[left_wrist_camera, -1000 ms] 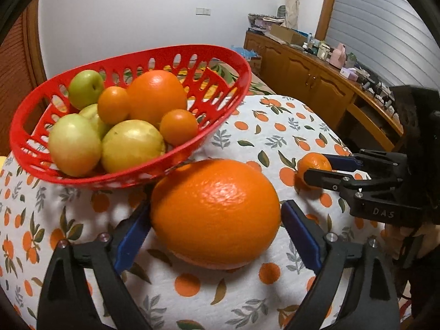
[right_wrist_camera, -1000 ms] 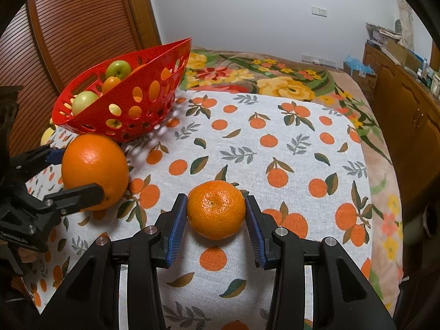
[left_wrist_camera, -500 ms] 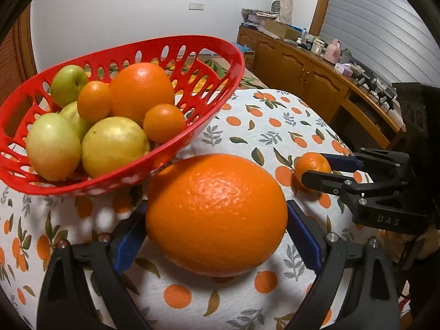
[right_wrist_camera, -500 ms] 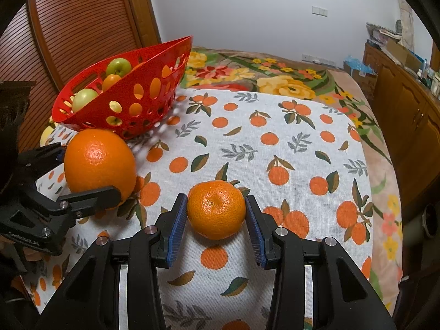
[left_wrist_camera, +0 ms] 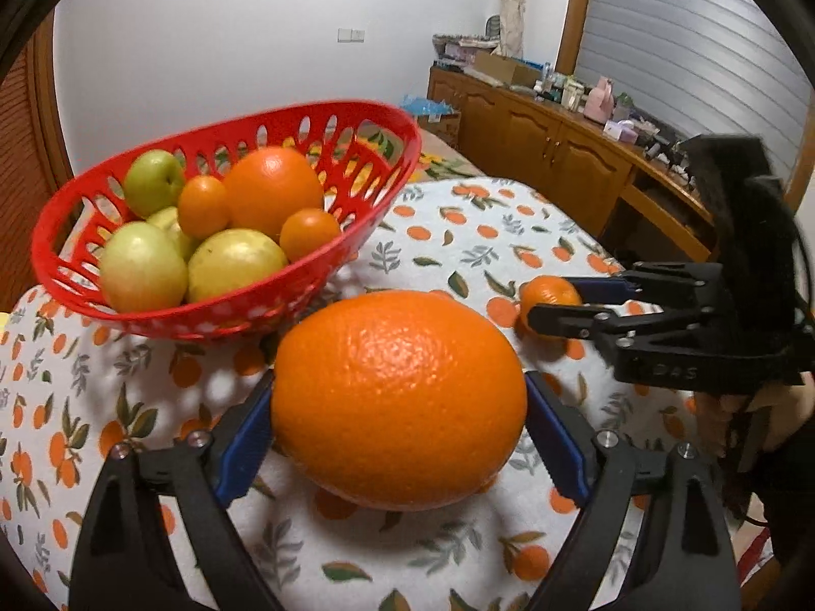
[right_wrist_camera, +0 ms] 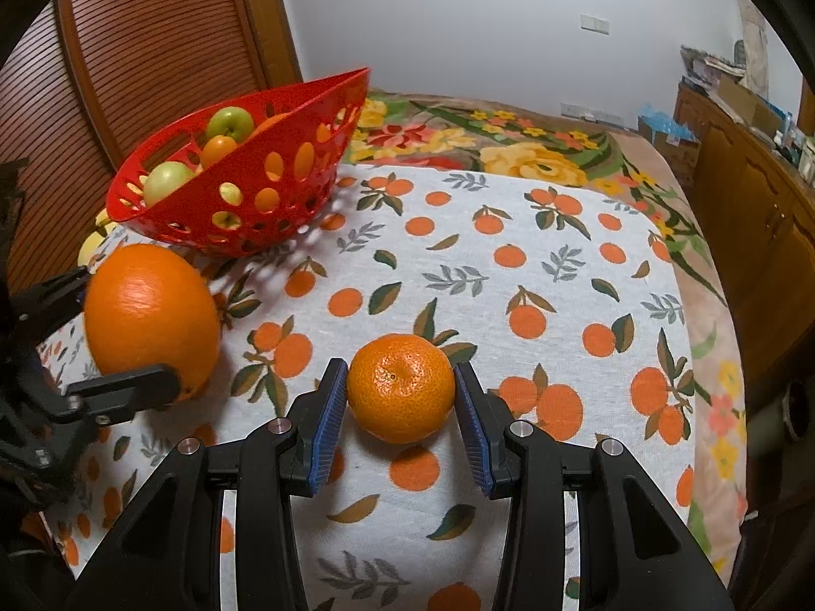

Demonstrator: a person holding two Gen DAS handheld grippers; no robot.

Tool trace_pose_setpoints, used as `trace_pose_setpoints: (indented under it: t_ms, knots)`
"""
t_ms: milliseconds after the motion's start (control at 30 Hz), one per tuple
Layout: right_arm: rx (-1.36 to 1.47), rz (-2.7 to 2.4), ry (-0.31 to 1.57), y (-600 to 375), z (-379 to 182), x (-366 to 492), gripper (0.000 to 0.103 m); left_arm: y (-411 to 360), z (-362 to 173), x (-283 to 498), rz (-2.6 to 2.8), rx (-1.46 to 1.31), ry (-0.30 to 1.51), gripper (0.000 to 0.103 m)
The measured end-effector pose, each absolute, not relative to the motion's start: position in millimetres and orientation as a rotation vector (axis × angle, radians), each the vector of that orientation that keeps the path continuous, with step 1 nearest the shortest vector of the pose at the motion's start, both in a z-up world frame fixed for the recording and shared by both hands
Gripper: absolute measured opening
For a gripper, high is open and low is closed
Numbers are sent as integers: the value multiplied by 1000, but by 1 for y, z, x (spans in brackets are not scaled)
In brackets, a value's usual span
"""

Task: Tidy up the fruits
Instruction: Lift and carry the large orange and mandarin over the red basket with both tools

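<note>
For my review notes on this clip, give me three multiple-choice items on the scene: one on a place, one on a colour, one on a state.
1. Where is the large orange?
A. in the basket
B. between the left gripper's jaws
C. on the cabinet

2. What colour is the basket?
A. red
B. blue
C. white

3. What sits between the right gripper's jaws?
A. a green apple
B. nothing
C. a mandarin

Answers: 1 B, blue pads flank it, just closing in; 2 A, red perforated plastic; 3 C, small orange fruit between the pads.

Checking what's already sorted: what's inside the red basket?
Red basket holds green apples, a large orange, small oranges and yellowish fruit; anything beneath them is covered.
</note>
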State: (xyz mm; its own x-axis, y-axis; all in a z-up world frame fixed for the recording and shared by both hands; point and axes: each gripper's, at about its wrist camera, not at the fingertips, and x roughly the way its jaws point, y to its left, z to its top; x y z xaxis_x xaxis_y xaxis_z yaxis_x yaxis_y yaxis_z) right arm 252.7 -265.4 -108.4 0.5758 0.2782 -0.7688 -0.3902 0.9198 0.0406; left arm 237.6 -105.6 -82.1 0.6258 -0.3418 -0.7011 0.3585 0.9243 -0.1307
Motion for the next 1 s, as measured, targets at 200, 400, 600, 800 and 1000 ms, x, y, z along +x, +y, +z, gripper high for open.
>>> trace_pose_setpoints:
  t_ms: [200, 400, 600, 800, 1000]
  knots:
    - [-128, 407, 827, -260, -89, 243, 42, -96, -54, 216, -418, 5, 742, 90]
    - [-118, 430, 761, -252, -60, 236, 42, -81, -24, 201, -423, -5, 683, 90]
    - [-123, 467, 697, -237, -32, 232, 42, -66, -3, 196, -405, -8, 634, 90]
    - [-146, 512, 649, -216, -11, 236, 42, -43, 11, 196, -367, -35, 591, 90]
    - [-176, 545, 628, -189, -4, 247, 42, -22, 15, 201, -330, -48, 579, 90]
